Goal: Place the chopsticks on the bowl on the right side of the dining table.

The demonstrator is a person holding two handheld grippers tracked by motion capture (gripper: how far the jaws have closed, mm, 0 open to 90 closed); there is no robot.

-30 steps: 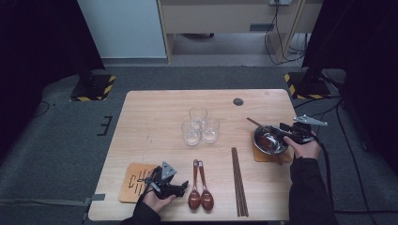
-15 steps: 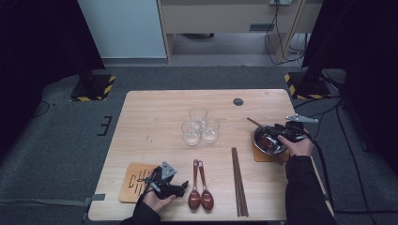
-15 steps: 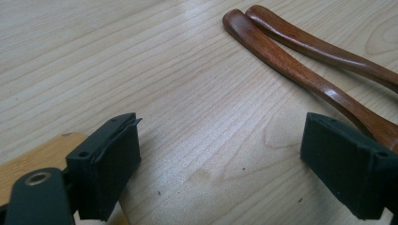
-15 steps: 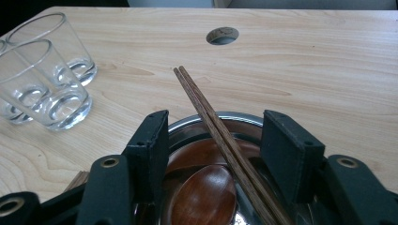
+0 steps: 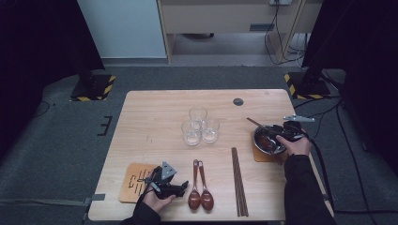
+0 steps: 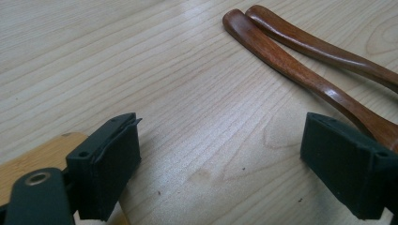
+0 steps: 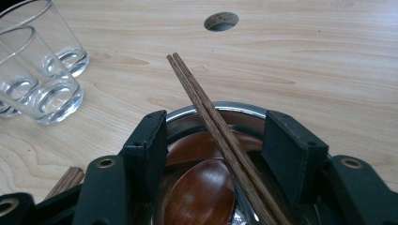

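Now the right tongs (image 7: 213, 154) stand spread around the chopsticks (image 7: 209, 117) in the bowl (image 5: 264, 136), their jaws having just opened. Lift straight away without nudging them. Left tongs (image 6: 225, 164) rest spread, empty.

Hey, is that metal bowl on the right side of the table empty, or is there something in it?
Not empty. The metal bowl holds a wooden spoon, and a pair of chopsticks lies across its rim.

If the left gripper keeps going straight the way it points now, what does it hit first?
Probably the nearer wooden spoon: its handle crosses ahead of the open left gripper, close by the right-hand jaw. Bare table lies between; depth is hard to judge.
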